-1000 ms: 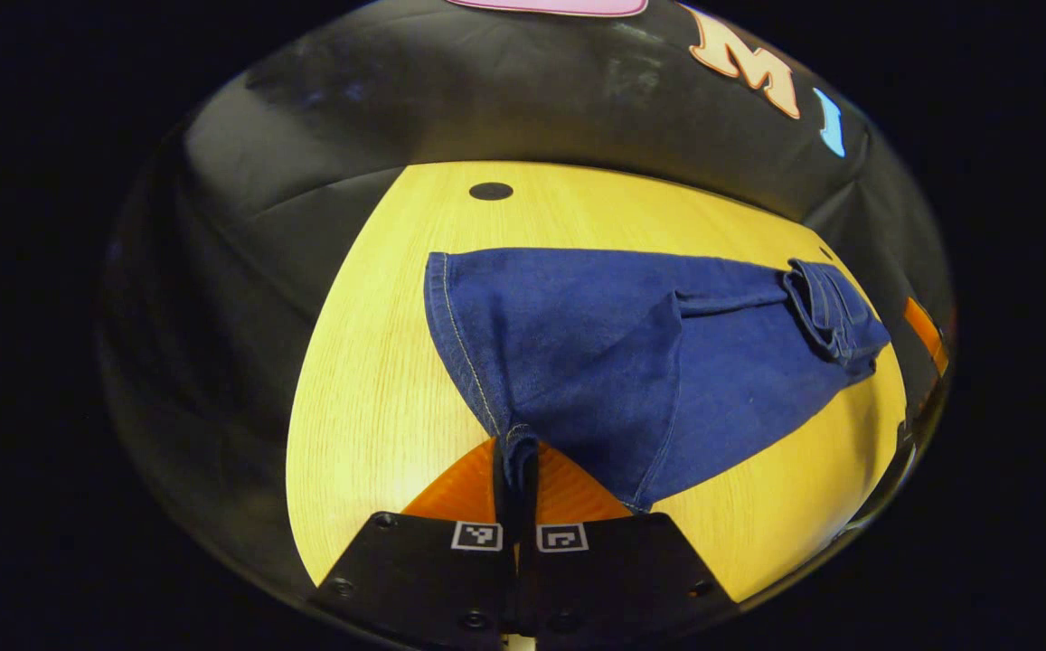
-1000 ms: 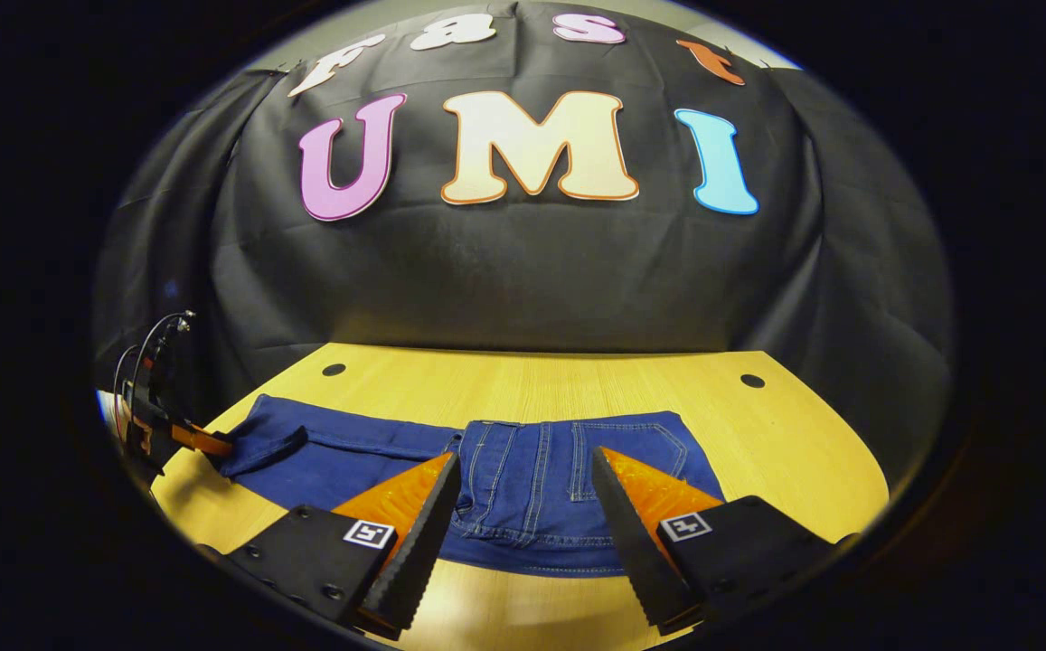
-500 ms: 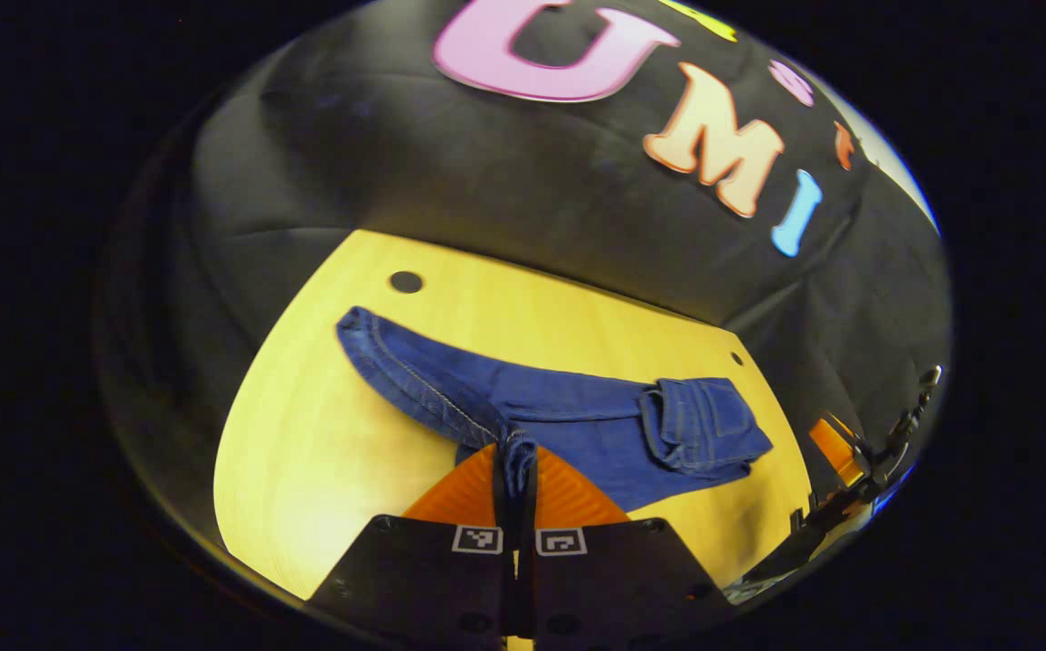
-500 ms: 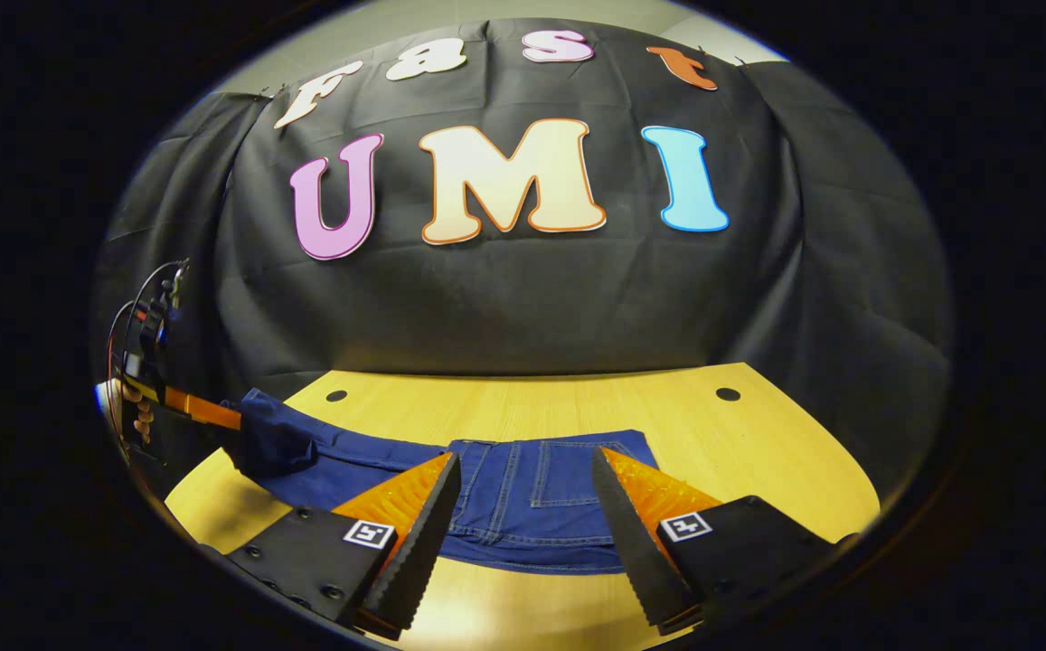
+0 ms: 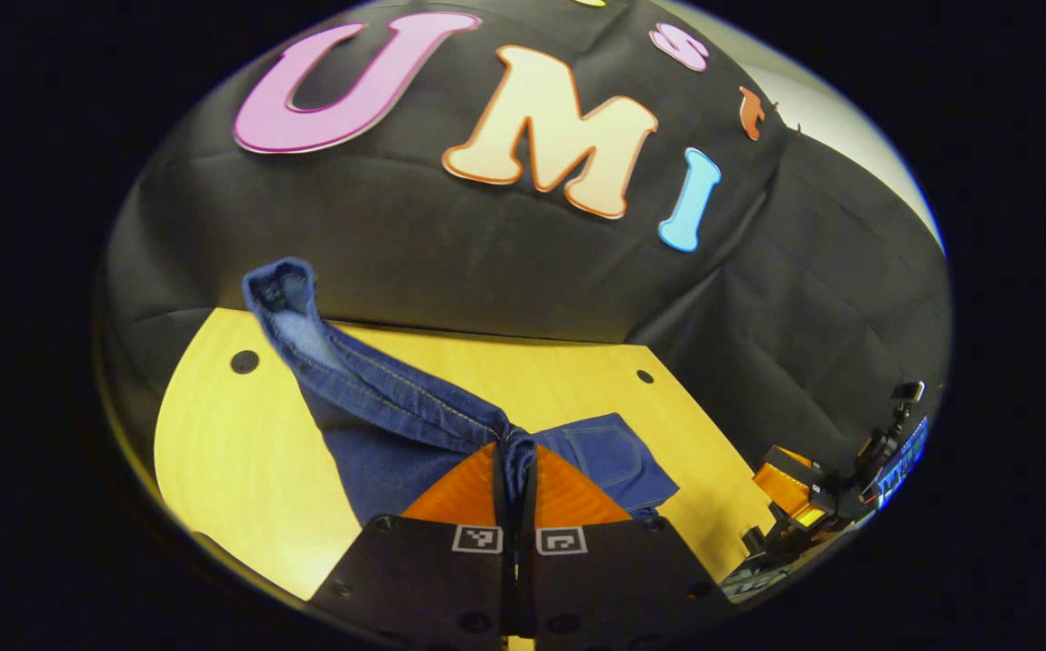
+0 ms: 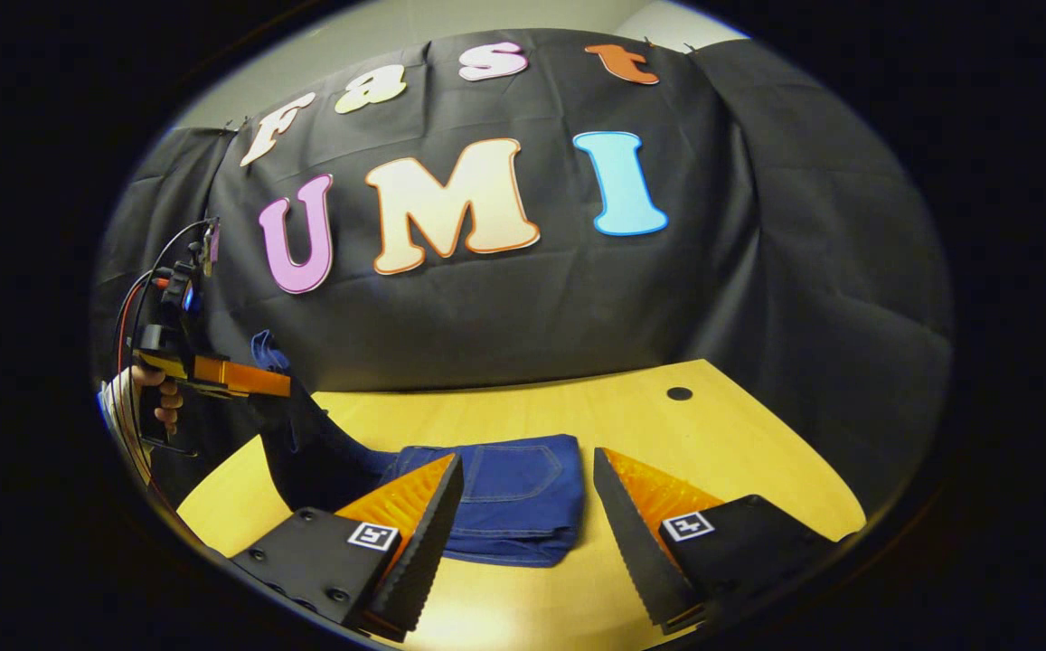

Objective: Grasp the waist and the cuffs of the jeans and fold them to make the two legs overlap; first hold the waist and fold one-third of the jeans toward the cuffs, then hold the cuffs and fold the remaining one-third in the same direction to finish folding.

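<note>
Dark blue jeans (image 5: 378, 425) lie partly on the wooden table (image 5: 215, 452). My left gripper (image 5: 515, 452) is shut on the cuffs and holds them off the table, the hem trailing up to the left. In the right gripper view the folded waist part of the jeans (image 6: 513, 488) rests flat on the table, just beyond my right gripper (image 6: 523, 533), which is open with nothing between its fingers. That view also shows the left gripper (image 6: 224, 375) at the far left, held by a hand (image 6: 156, 398), with the leg cloth hanging from it.
The black cloth wall stands close behind the table. Small round holes (image 6: 679, 393) (image 5: 244, 362) mark the table's far corners. The table edge runs just below my right gripper's fingers. The right gripper (image 5: 794, 488) appears low at the right of the left gripper view.
My left gripper has lifted the cuffs off the table and swung them up toward the waist. The right gripper stayed open and drifted a little away from the folded waist.
</note>
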`<state>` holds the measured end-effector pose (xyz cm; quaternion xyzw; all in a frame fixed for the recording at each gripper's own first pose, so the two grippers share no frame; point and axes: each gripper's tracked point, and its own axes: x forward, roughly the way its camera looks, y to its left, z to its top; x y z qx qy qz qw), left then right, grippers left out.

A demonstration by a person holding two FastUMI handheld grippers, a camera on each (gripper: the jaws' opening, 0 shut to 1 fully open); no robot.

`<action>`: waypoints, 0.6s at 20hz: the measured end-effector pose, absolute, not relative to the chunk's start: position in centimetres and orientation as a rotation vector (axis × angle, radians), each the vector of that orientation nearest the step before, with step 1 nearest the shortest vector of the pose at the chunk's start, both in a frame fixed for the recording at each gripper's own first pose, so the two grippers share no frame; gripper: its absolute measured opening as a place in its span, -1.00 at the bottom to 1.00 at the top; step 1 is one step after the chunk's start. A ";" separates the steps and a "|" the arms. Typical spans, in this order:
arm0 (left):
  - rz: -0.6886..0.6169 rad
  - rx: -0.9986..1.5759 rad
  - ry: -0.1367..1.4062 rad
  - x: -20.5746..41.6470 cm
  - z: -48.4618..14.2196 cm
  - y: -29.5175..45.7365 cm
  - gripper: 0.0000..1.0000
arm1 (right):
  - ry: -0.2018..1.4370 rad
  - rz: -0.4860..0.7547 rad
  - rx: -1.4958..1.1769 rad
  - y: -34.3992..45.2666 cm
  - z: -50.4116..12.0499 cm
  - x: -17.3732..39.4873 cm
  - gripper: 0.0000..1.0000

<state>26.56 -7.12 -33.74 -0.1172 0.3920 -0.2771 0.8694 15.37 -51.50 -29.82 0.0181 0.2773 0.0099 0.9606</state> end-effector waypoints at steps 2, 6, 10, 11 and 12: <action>-0.613 -0.219 0.825 26.6 -33.9 -10.0 -1.00 | 0.558 0.009 0.037 -53.4 -29.5 15.5 0.75; -0.673 -0.188 0.848 26.2 -34.9 -15.3 -1.00 | 0.558 -0.001 0.025 -56.1 -28.9 15.4 0.75; -0.708 -0.167 0.868 26.0 -36.9 -20.2 -1.00 | 0.576 0.001 0.022 -57.9 -29.3 15.4 0.75; -0.712 -0.159 0.874 25.9 -37.8 -21.3 -1.00 | 0.582 0.002 0.020 -58.3 -29.5 15.3 0.75; -0.719 -0.150 0.890 25.6 -38.9 -22.4 -1.00 | 0.589 0.004 0.015 -58.7 -29.8 15.3 0.75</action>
